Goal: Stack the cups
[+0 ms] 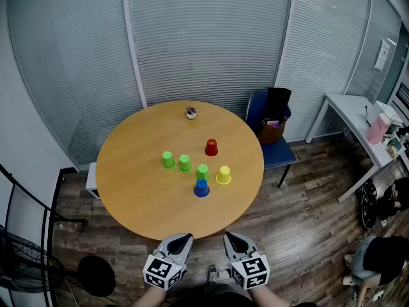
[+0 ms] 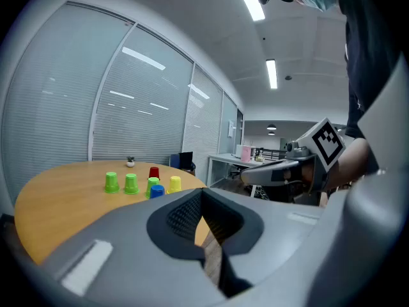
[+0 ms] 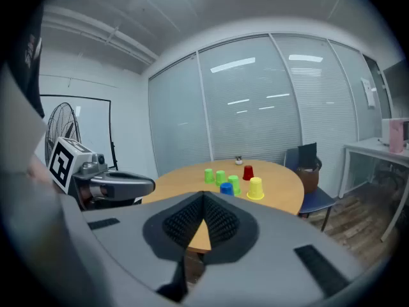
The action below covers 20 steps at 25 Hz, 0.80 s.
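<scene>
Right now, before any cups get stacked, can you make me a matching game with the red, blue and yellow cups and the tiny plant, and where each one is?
Things:
1. red cup
2. blue cup
3. yellow cup
4. tiny plant

Places, as the head view shows them:
A. the cup closest to the near edge of the table
B. beyond all the cups, by the table's far edge
C. the cup farthest right
D. the cup farthest back

Pairs: 1-D, 2-A, 3-C, 4-B.
</scene>
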Motion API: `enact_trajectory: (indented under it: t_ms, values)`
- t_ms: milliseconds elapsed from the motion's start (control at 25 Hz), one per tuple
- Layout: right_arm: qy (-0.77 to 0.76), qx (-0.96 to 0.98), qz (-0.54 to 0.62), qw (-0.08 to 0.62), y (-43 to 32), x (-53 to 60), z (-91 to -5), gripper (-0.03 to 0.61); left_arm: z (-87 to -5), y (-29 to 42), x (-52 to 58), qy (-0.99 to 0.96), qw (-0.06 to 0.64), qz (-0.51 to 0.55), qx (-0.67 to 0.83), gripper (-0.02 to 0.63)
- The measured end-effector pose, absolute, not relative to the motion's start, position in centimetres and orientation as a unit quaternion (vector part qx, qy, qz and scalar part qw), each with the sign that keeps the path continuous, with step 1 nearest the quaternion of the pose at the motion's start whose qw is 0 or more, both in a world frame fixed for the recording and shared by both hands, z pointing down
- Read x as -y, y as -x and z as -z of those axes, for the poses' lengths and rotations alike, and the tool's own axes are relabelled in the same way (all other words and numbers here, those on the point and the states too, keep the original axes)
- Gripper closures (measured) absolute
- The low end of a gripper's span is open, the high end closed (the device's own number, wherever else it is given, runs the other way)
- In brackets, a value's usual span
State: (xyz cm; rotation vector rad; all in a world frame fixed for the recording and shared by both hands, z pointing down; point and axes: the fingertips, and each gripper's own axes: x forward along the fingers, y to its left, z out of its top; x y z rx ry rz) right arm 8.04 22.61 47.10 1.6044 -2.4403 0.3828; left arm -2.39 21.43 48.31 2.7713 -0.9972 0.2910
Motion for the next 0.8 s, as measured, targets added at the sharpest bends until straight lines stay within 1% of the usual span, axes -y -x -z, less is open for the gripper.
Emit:
enact_trajectory:
  t_ms: [120, 240, 320, 360, 400, 440, 520, 600, 640, 800]
  values:
    - [-0.529, 0.832, -0.147, 0.074, -7.9, -21.7, -47.0, 0.565, -47.9, 2.0, -20.6, -0.937, 0.094, -0.082, 0.327, 0.604]
    - [-0.519, 0.839, -0.160, 0.040, -7.8, -20.6, -46.8, 0.563, -48.4, 1.6, -19.6, -0.938, 0.124, -0.068, 0.317, 0.602]
    - [-0.514, 0.842, -0.161, 0.036, -7.8, -19.4, -47.0, 0.557, -49.4, 1.3, -18.7, -0.934, 0.150, -0.078, 0.313, 0.455]
    - [-0.512, 0.843, -0.162, 0.037, -7.9, -18.6, -47.2, 0.539, -49.9, 1.2, -18.1, -0.933, 0.158, -0.085, 0.313, 0.446]
    - [-0.510, 0.844, -0.162, 0.039, -8.0, -17.7, -47.3, 0.481, -50.2, 1.2, -17.5, -0.931, 0.162, -0.090, 0.315, 0.440]
    - [-0.507, 0.846, -0.162, 0.041, -8.1, -16.8, -47.5, 0.445, -50.4, 1.1, -16.8, -0.929, 0.164, -0.093, 0.319, 0.433]
    - [-0.497, 0.852, -0.156, 0.052, -8.1, -15.1, -47.9, 0.428, -50.6, 0.9, -15.3, -0.926, 0.163, -0.092, 0.327, 0.424]
    - [-0.490, 0.856, -0.150, 0.065, -8.3, -13.5, -48.4, 0.402, -50.8, 0.4, -13.7, -0.926, 0.159, -0.091, 0.329, 0.383]
    - [-0.488, 0.857, -0.148, 0.073, -8.5, -12.6, -48.7, 0.397, -50.9, 0.0, -12.9, -0.927, 0.157, -0.091, 0.329, 0.373]
    - [-0.487, 0.855, -0.154, 0.095, -8.8, -9.9, -50.0, 0.391, -51.7, -0.4, -9.8, -0.927, 0.151, -0.104, 0.328, 0.359]
